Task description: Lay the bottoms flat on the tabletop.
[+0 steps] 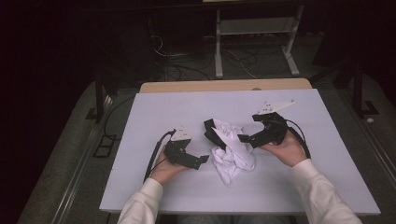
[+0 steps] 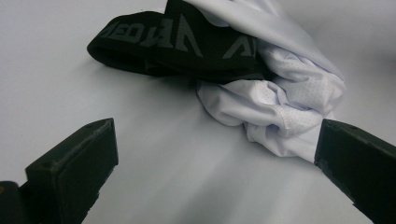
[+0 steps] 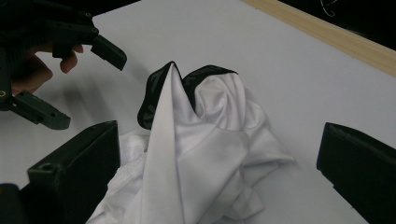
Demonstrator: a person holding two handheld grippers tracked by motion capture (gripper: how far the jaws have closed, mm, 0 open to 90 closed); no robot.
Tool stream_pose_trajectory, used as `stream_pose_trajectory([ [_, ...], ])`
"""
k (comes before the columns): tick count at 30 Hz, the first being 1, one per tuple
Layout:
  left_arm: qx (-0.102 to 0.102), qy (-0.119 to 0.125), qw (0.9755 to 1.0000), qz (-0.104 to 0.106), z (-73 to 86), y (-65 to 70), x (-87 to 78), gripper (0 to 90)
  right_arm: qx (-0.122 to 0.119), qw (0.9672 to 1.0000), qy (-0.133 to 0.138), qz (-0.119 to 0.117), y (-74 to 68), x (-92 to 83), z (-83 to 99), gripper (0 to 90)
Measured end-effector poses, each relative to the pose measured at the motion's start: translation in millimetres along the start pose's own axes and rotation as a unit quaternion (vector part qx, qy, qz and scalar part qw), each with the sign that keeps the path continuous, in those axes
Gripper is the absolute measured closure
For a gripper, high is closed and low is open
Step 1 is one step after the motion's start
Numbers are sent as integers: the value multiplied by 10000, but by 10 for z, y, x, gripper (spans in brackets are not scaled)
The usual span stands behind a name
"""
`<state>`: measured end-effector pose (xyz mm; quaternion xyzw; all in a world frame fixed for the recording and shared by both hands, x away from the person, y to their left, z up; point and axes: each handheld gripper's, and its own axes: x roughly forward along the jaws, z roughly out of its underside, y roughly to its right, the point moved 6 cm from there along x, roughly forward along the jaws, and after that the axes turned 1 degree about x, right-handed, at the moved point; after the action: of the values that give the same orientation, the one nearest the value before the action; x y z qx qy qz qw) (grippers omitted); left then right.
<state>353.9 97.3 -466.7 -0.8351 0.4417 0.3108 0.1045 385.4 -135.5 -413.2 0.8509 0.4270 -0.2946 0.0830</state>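
Grabbing that crumpled white mesh garment with the black lettered waistband mid-bench, you've got both left gripper and right gripper fingers spread, so I'd pinch the firmer waistband since the light fabric looks floppy and slippery.

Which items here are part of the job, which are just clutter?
In the job:
- crumpled white garment with black waistband
- left gripper, open beside it
- right gripper, open at the cloth

Lying about:
- metal stand behind the table
- floor cables
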Motion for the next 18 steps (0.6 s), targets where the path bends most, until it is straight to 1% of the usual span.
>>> stream_pose_trajectory([
  [4,5,-16,10000,39,1,33,39,0,-13,10000,-50,-64,-42,99,-7,0],
  [9,93,-139,9998,113,13,87,96,0,11,9999,-78,-137,-75,184,0,0],
  [15,83,-203,9996,168,21,128,155,0,-1,9997,-152,-203,-118,303,6,0],
  [16,116,-233,9995,205,24,144,179,0,1,9996,-154,-216,-126,322,5,0],
  [18,119,-240,9994,222,24,155,191,0,-13,9996,-176,-242,-135,360,5,0],
])
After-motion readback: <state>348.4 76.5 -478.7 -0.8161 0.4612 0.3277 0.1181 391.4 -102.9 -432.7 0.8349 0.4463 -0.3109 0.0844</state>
